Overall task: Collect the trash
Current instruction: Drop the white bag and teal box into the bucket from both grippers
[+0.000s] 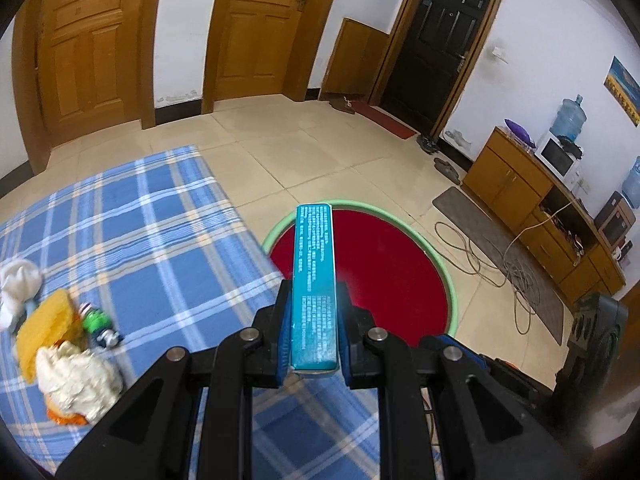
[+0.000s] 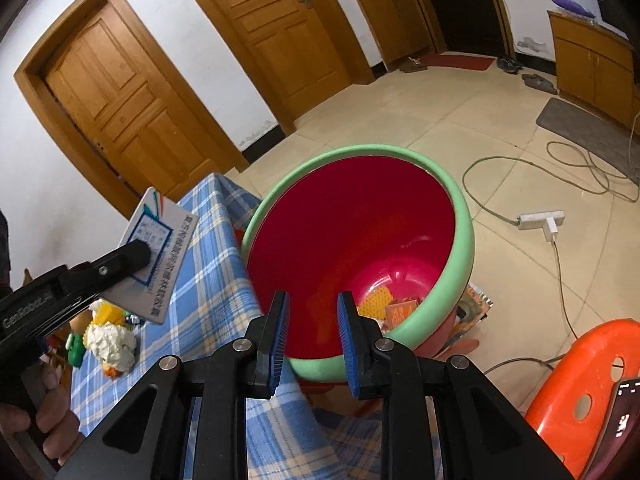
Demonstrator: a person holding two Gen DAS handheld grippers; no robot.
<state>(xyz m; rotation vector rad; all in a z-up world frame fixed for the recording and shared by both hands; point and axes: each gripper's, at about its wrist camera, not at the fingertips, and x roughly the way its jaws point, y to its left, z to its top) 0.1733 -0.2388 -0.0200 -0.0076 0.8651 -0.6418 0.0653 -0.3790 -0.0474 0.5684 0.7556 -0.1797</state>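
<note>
Left claw (image 1: pixel 314 316) pinching a flat teal-edged box (image 1: pixel 313 280), box standing on edge between the pads and jutting forward past the fingertips. Straight ahead of and below that claw, a red bin with a green rim (image 1: pixel 360 206), beside the edge of the table under its blue checked cloth (image 1: pixel 120 216). To the left of that claw, on the cloth: crumpled white paper (image 1: pixel 76 376), a yellow wrapper (image 1: pixel 48 328) and a small green bottle (image 1: pixel 98 322), close together.

Right claw (image 2: pixel 313 340) spread, nothing between the pads, poised above the near rim of the bin (image 2: pixel 464 232). Inside the bin, at the bottom just beyond the right pad, yellow netted scrap (image 2: pixel 378 300) and an orange packet (image 2: pixel 400 312), both partly hidden by rim and pad. Print on the box too small to read.
</note>
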